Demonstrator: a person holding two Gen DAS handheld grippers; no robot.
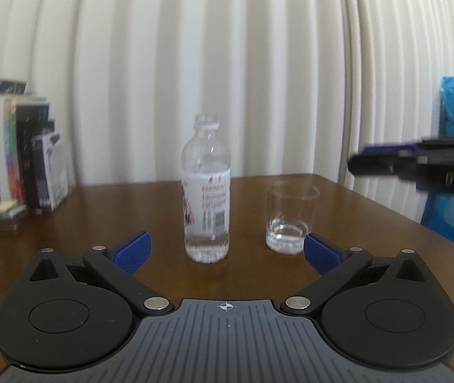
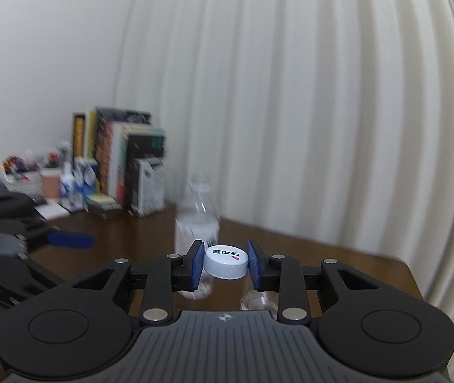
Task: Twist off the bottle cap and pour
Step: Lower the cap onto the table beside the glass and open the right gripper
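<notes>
In the left wrist view, a clear plastic bottle with a white printed label (image 1: 206, 188) is seen standing upright and uncapped on the glossy dark brown wooden table (image 1: 115, 217), a little water showing at its ribbed base. Just to its right, apart from it, a clear cylindrical drinking glass (image 1: 289, 218) is set, thick-bottomed. The left gripper (image 1: 227, 252) is held wide open before the bottle, its blue textured pads (image 1: 132, 250) spread to either side with nothing touched. A row of upright books (image 1: 13, 146) is ranged at the table's left, before pleated cream curtains (image 1: 227, 63).

In the right wrist view, the right gripper (image 2: 226, 265) is closed on a round white plastic cap with printed top and ridged rim (image 2: 226, 261), which is clamped between the blue pads (image 2: 197, 265). The bottle (image 2: 196, 220) is seen blurred behind the cap, standing on the table (image 2: 322, 255).
</notes>
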